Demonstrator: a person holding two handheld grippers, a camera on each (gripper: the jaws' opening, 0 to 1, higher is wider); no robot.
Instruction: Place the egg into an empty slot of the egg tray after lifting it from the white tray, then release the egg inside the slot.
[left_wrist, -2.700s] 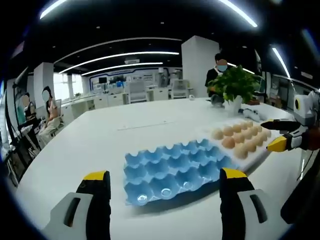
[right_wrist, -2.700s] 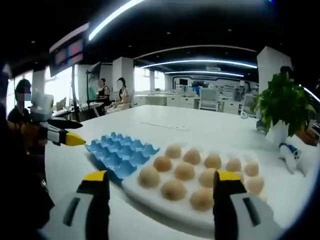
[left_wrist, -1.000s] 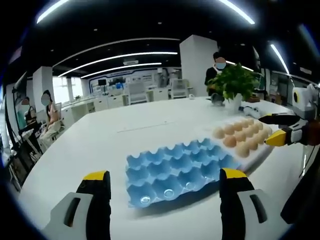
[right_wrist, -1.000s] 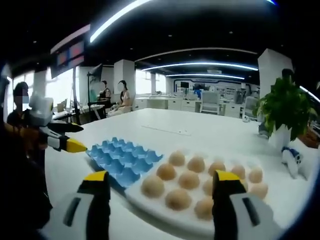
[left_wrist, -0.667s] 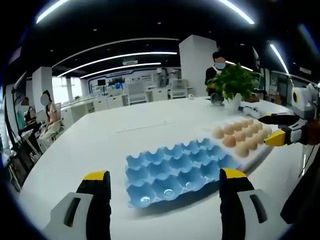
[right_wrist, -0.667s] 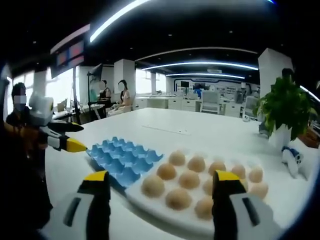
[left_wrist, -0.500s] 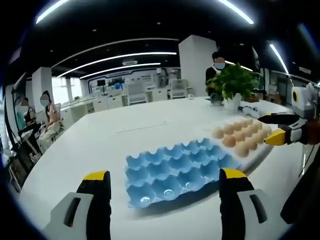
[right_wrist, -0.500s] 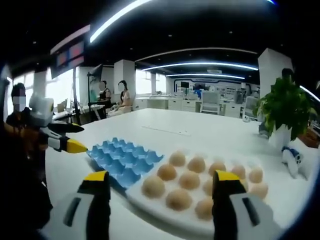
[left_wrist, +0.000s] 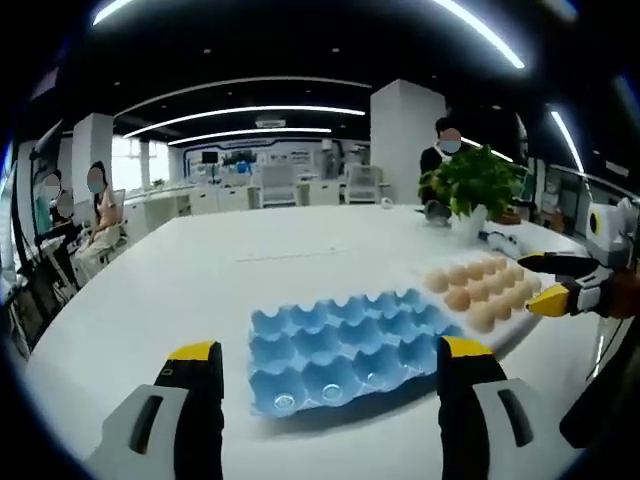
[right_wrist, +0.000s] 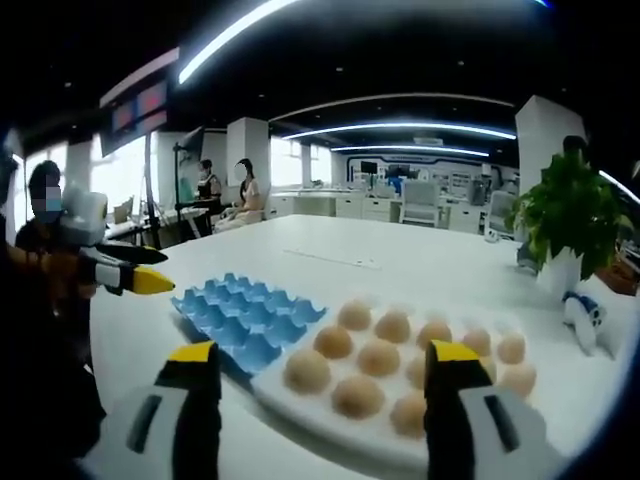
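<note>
I hold my left tool (left_wrist: 325, 375) above the near edge of the white bench (left_wrist: 180, 290), its yellow-tipped jaws spread wide with nothing between them. Just past the jaws lies the blue egg tray (left_wrist: 345, 340), its cups empty. Touching the far right end of it is the white tray (left_wrist: 505, 320), which carries the brown eggs (left_wrist: 480, 290) in rows. My right tool (left_wrist: 560, 290) comes in from the right edge of the left gripper view, its yellow tips parted and held just beside the outer edge of the white tray, gripping nothing.

In the right gripper view, the right tool (right_wrist: 315, 375) hangs wide open over the near side of the white tray (right_wrist: 330, 420). The eggs (right_wrist: 380, 357) sit between and beyond its jaws, none of them gripped. The blue egg tray (right_wrist: 245, 315) lies to the left, against the white tray. My left tool (right_wrist: 130, 275) reaches in from the left, over the bench (right_wrist: 340, 255) and near the tray's far corner.

A potted plant (right_wrist: 565, 225) stands on the bench beyond the eggs, and a small blue and white object (right_wrist: 580, 315) lies near its pot. Several people (right_wrist: 225, 195) are seated in the background, and another person (left_wrist: 440, 160) stands behind the plant.
</note>
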